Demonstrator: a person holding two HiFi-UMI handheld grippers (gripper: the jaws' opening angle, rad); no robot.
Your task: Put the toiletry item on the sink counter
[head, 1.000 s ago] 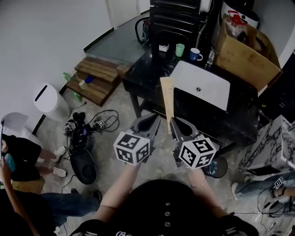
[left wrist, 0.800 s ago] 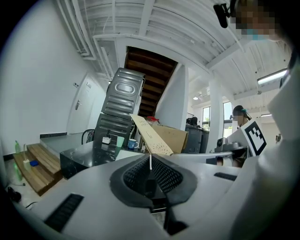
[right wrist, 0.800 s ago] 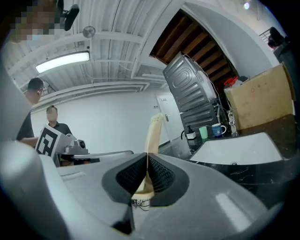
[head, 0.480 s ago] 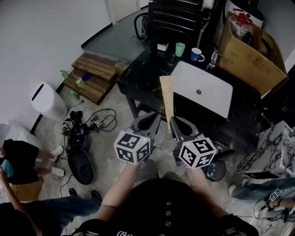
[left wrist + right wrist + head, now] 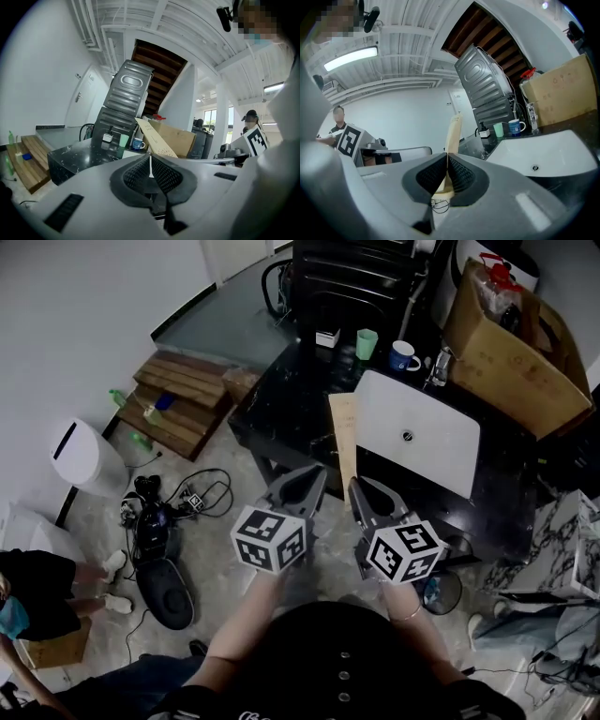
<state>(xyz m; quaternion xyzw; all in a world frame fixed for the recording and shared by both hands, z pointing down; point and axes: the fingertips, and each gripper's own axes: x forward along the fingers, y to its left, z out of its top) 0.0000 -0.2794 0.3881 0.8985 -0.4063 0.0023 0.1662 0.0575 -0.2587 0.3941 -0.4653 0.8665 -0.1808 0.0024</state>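
Right gripper [image 5: 446, 164] is clamped on the tan pack [image 5: 343, 437], which juts toward the counter [image 5: 281, 404] beside the sink [image 5: 431, 456]; left gripper [image 5: 150, 164] closed, empty; I'd lower the pack flat onto bare counter before releasing.

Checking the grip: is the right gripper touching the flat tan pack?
Touching. The right gripper view shows the right gripper shut on the tan pack, both pads pressing it.

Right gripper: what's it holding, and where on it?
A flat tan pack, pinched close to its near end in the right gripper; the rest sticks out forward.
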